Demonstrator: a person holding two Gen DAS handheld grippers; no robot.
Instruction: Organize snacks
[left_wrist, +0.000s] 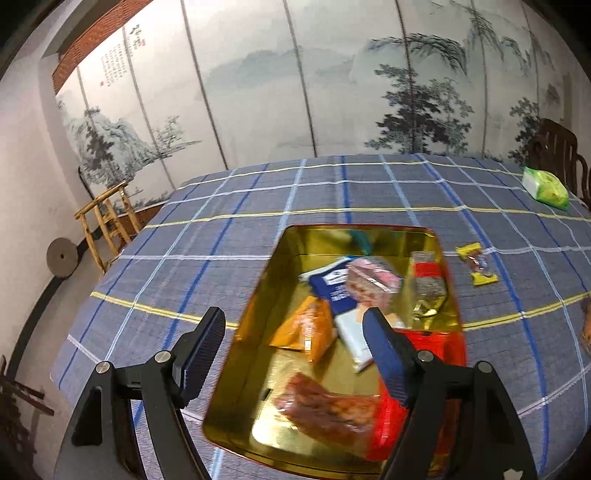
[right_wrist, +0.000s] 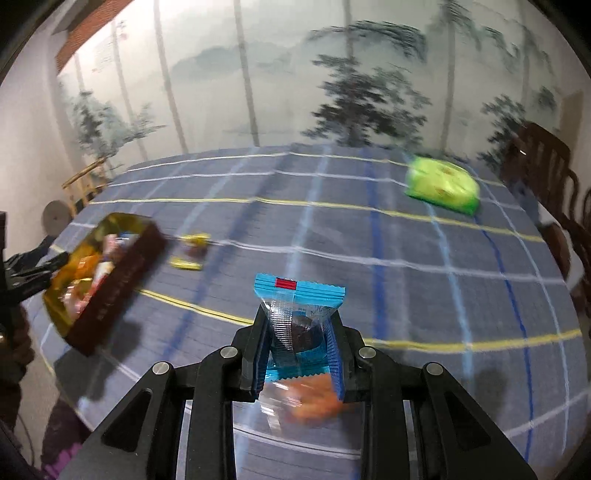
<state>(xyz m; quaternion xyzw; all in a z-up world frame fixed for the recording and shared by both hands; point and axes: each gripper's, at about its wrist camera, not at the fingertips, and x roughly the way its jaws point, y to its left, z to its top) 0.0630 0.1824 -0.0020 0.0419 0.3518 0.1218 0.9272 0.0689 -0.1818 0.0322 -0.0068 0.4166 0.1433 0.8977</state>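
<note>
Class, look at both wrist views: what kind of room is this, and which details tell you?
Probably a traditional-style dining or tea room: a table under a blue checked tablecloth, a folding screen painted with ink mountains and trees behind it, and a dark carved wooden chair at the table's edge.

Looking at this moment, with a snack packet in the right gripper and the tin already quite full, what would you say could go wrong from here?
1. The right gripper pinches the blue-edged packet by its thin clear wrapper; it may slip in transit.
2. The gold tin is crowded with packets, so another may end up on the rim or spill out.
3. The open left gripper hangs over the tin and could get in the way of the drop.
</note>
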